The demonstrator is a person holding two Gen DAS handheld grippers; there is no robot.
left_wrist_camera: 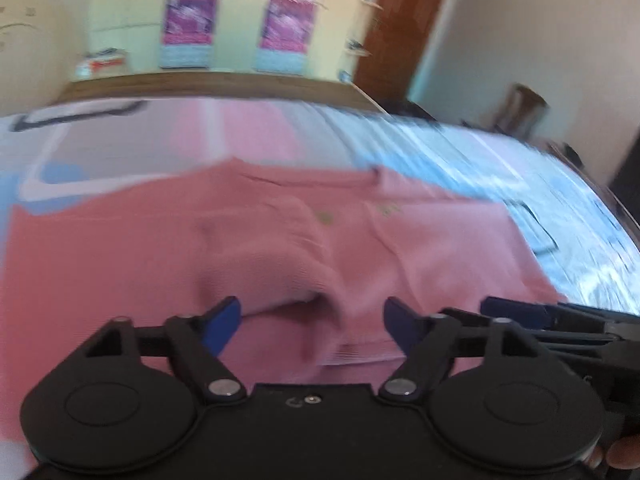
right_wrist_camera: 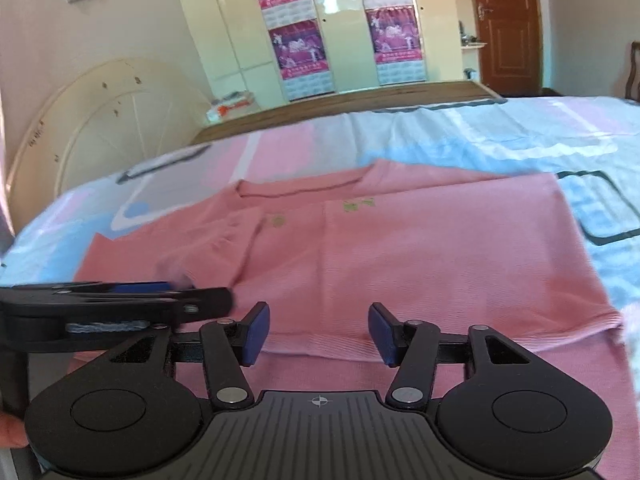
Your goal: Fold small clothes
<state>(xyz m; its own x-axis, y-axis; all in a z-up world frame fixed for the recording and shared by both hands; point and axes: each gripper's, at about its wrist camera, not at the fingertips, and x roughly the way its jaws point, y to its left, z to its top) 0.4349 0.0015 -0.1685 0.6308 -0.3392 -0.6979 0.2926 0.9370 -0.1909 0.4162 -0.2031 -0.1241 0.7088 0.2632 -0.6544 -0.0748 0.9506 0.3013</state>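
Note:
A pink knitted top [right_wrist_camera: 400,248] lies spread on the bed, neckline at the far side, its left sleeve folded over the front. My right gripper [right_wrist_camera: 319,334] stands open above the ribbed hem, with no cloth pinched between its blue pads. The left gripper [right_wrist_camera: 192,294] shows edge-on at the left, over the folded sleeve. In the blurred left wrist view the left gripper [left_wrist_camera: 312,326] is open wide over the pink top [left_wrist_camera: 420,248]. A raised fold of sleeve lies just beyond its pads, not gripped. The right gripper [left_wrist_camera: 516,312] reaches in from the right.
The bed sheet [right_wrist_camera: 500,136] is patterned pink, blue and white. A wooden bed frame [right_wrist_camera: 360,98] runs along the far edge. Behind stand a wardrobe with purple posters [right_wrist_camera: 298,48], a brown door [right_wrist_camera: 508,20] and a pale round headboard [right_wrist_camera: 100,120].

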